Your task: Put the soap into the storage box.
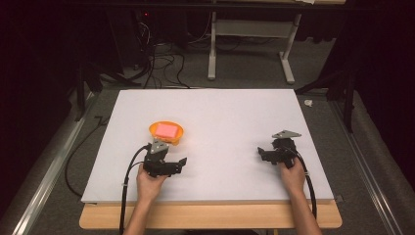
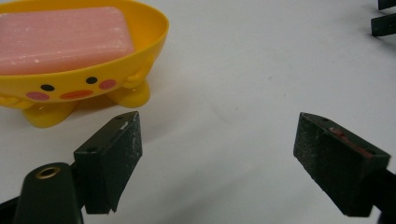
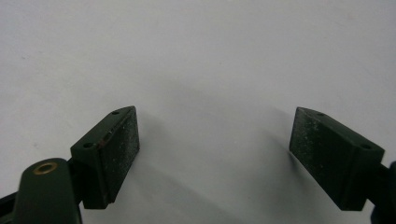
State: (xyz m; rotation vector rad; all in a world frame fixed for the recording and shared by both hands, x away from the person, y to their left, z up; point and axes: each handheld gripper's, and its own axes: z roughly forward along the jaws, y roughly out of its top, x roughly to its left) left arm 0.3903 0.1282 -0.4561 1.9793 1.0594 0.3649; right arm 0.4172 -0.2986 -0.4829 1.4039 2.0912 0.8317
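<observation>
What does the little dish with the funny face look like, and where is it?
Look at the big white board covering the table, then at its left half, just beyond the left gripper. There stands a small yellow-orange plastic soap dish on stubby feet, holding a pink rectangular bar of soap. You can't miss it: its side has a duck-like face with black dot eyes and pink cheeks.

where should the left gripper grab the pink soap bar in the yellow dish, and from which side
Grip the pink soap bar across its long flat sides, coming from above. It lies flat in the yellow dish, whose raised rim blocks a level approach, while its top stands proud of the rim. The left gripper is open beside the dish, probably wide enough to span the bar's narrow width.
</observation>
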